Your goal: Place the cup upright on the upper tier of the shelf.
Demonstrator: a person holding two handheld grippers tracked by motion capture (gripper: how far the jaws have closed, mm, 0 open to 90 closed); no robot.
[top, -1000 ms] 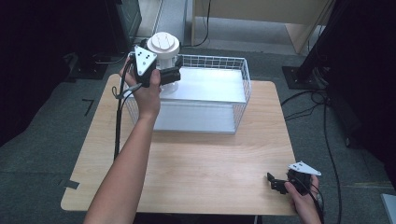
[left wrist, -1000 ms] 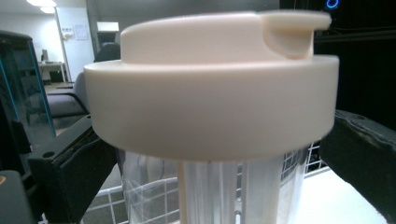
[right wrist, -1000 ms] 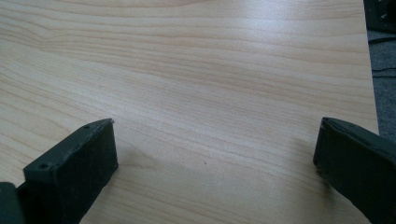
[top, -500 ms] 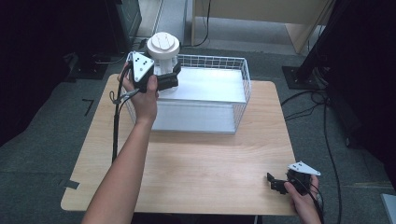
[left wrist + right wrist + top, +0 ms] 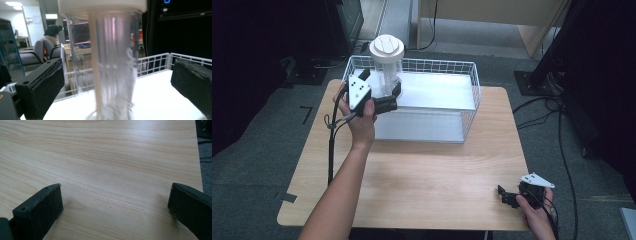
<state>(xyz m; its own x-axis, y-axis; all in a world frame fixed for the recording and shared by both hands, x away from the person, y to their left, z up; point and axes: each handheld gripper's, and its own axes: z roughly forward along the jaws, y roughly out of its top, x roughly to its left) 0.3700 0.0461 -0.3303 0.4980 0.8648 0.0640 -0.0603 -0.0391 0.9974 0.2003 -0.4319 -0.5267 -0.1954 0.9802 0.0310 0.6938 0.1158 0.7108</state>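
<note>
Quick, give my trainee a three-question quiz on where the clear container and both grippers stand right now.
1. True or false: the left gripper has its fingers clamped on the clear container.
2. Where does the container stand? A) on the bare table B) in the wire basket C) on the floor
3. Fill in: the right gripper is over the wooden ____.

Key: 1 false, the fingers stand apart on either side; 2 B; 3 table.
</note>
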